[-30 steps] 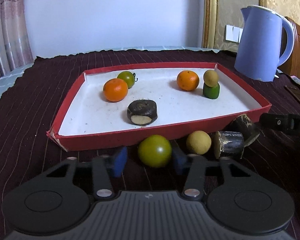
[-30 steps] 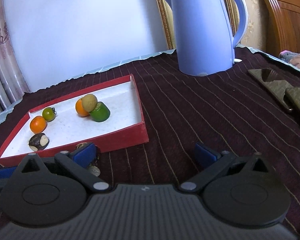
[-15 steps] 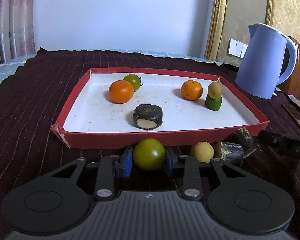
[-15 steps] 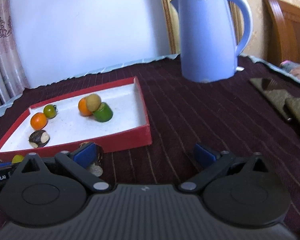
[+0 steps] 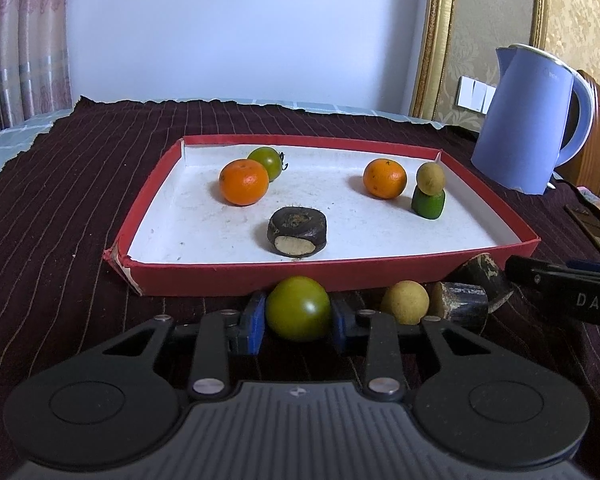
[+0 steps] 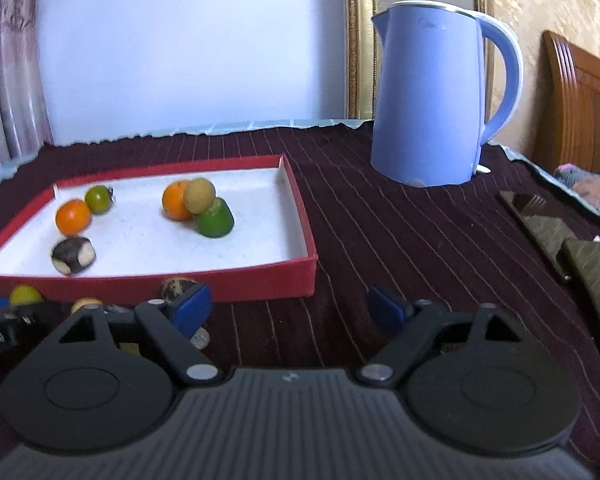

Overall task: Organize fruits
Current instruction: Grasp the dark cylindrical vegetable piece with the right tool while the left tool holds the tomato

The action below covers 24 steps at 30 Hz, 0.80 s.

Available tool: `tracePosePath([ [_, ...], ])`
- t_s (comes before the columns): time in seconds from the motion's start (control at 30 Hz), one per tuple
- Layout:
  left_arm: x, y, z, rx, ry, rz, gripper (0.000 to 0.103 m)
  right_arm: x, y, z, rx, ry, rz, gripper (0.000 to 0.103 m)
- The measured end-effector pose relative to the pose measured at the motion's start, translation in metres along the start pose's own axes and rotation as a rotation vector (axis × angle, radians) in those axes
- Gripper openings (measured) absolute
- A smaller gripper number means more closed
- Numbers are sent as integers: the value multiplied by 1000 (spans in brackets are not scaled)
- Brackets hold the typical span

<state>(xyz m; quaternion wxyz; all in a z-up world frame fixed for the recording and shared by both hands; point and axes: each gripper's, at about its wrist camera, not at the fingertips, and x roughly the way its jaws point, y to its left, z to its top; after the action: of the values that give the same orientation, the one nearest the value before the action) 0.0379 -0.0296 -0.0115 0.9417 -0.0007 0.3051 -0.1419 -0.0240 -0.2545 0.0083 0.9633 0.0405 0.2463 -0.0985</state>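
One green tomato [image 5: 298, 308] in left gripper [image 5: 298, 322].

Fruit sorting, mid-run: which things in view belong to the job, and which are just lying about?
Job:
green tomato in the left gripper
yellow fruit
two dark pieces
red tray with its fruit

Lying about:
blue kettle
dark flat items

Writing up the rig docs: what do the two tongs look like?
Both match: a black ribbed body, two round black discs either side, black linkage arms with silver pivot pins, and blue pads on the fingertips. Left tongs, right tongs. The left view shows white letters "DAS" on the side of the right one. No cables or sleeves visible.
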Motion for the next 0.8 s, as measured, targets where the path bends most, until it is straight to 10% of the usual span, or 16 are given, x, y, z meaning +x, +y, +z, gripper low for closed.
tracePosePath([
  [0.53,1,-1,0,7,2,5,32,13,28,-3,-79,49,75,92],
  [0.8,1,-2,0,20,4,13,32,16,22,-3,-51,104,190,59],
])
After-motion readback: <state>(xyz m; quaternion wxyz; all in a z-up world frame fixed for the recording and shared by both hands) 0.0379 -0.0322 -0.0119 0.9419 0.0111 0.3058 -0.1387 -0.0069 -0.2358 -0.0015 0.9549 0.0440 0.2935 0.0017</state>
